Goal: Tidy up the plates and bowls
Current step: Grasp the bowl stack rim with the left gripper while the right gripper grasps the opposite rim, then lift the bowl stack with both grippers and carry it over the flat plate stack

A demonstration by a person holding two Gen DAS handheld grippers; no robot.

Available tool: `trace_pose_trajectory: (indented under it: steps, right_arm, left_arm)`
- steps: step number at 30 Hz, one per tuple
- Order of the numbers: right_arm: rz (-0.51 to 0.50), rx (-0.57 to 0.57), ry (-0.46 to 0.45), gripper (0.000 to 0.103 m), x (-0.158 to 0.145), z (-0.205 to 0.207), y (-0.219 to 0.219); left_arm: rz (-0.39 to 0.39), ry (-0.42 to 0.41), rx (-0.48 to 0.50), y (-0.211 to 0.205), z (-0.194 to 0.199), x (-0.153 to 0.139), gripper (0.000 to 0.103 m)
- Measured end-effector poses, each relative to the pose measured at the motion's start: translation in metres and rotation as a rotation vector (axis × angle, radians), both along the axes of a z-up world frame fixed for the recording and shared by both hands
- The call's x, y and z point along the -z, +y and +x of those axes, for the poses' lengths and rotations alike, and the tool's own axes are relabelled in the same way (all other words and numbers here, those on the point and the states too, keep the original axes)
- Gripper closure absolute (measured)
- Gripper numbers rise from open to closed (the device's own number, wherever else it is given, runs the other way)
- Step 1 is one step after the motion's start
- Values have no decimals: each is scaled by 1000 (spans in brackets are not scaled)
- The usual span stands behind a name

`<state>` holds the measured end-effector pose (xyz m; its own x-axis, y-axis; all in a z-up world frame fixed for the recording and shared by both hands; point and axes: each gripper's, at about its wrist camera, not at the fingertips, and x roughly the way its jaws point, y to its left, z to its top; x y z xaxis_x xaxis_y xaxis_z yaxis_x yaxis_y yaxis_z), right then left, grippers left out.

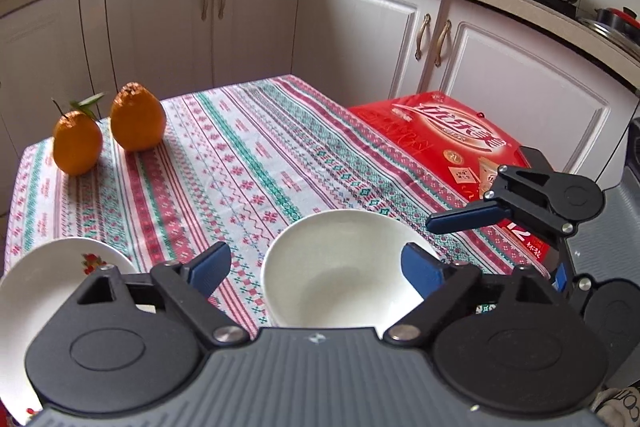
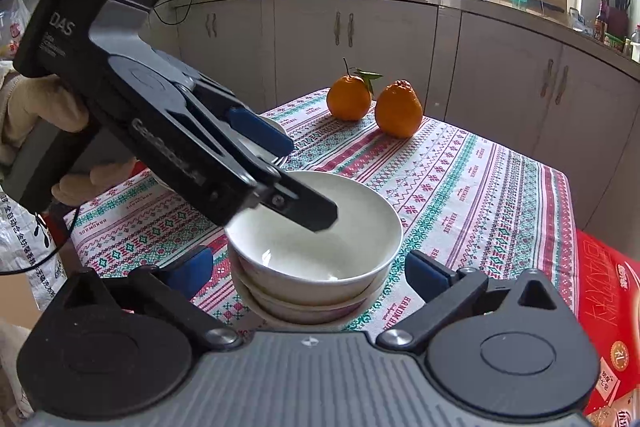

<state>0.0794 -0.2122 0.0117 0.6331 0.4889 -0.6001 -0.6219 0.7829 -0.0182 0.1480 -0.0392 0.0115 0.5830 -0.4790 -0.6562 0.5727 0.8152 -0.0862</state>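
Sitting near the front edge of the patterned tablecloth (image 2: 460,163): a stack of white bowls (image 2: 316,247), the top one nested in 2 others beneath it. Hovering over that stack, the left gripper (image 2: 304,183), jaws spread wide, 1 black finger reaching down inside the top bowl's rim without pinching it, the other, blue-padded finger hanging outside the rim above a floral plate (image 1: 52,275) lying just left of the bowls. Flanking the stack low on both sides, the right gripper (image 2: 308,271), jaws standing fully apart, blue pads (image 2: 424,273) clear of the bowl walls, nothing clamped. Resting at the far end of the cloth beyond the bowls, 2 oranges (image 2: 372,103), 1 still bearing a leafy stem. Lying right of the stack, against the table's side, a red gift box (image 1: 444,139). Gripping the left tool's handle, a person's gloved hand (image 2: 44,111).
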Motion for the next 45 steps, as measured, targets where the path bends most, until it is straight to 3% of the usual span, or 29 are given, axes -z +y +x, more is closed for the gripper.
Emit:
trace_pose_trajectory:
  steps: [7,18,30,38,45]
  right_arm:
    - [-7,-10,-23,0,-2,-6,-7]
    - [-80,-17,41,0,17,-10,-18]
    - [-182,-78,70,0,34,10,-8]
    - [-227,-180,80,0,39,32,-2]
    - [-269,-285,97,0,39,45,6]
  left_arm:
    - [49,-75,9,19,-26,-5,4]
    - [155,-66,95,25,-58,27,2]
    - [151,-16,147,20,-37,59,2]
    - [193,-26,257,9,-28,68,3]
    - [187,17,342,5,-15,71,12]
